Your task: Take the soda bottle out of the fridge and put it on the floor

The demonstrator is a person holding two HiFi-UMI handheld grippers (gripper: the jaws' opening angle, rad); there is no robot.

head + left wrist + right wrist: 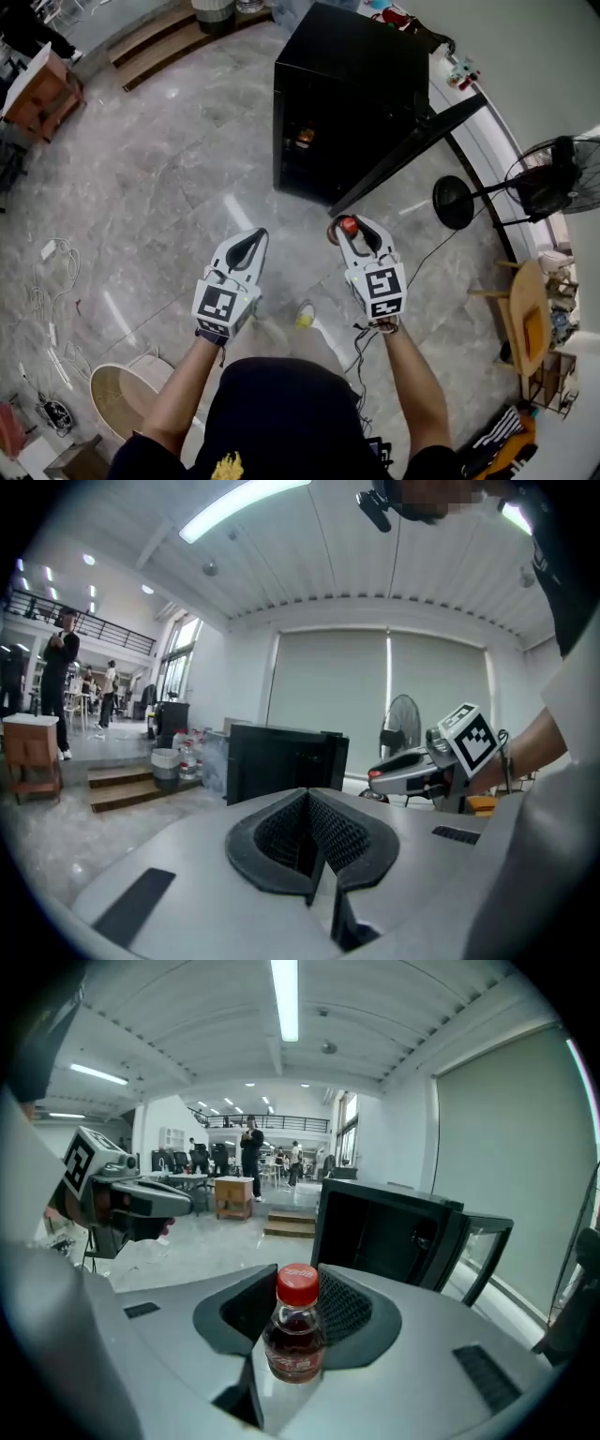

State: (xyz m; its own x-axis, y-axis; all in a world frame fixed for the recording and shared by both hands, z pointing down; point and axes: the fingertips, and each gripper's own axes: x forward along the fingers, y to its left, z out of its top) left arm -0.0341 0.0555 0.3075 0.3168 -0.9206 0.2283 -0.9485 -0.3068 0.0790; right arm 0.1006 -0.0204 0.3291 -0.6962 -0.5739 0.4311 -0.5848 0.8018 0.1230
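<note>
Transfer step: right hand-held gripper [359, 228] clamped on red-capped plastic soda bottle [296, 1335], black fridge [347, 103] ahead; left hand-held gripper [309, 808] closed, empty. Next: lower bottle upright to marble floor [169, 187] below.

Txt on soda bottle [296, 1335] unreadable

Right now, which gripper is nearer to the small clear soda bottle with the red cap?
Right. The right gripper holds the soda bottle between its jaws, cap up. The left gripper, jaws shut and empty, is off to its left, apart from the bottle.
</note>
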